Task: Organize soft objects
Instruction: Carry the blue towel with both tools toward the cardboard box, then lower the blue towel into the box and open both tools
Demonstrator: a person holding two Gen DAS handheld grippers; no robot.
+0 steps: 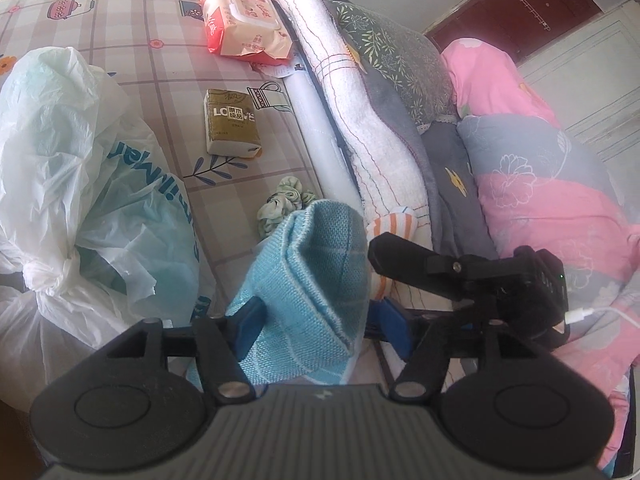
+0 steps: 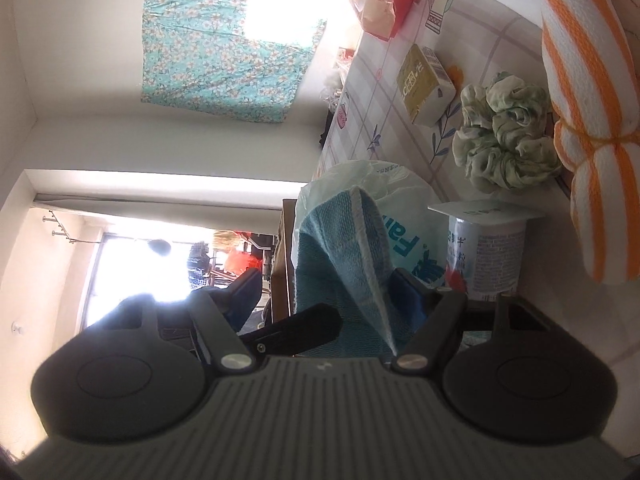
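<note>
Standing folded between the spread fingers of the left tool [image 1: 316,320], the blue towel [image 1: 316,280] seems released; the right tool [image 2: 328,300], beside the towel, apparently also gapes.

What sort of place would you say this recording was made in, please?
Most likely a bedroom in a home: folded quilts are stacked beside a mattress in a printed cover, a floral curtain hangs over a sunlit window, and tissue packs lie about.
</note>
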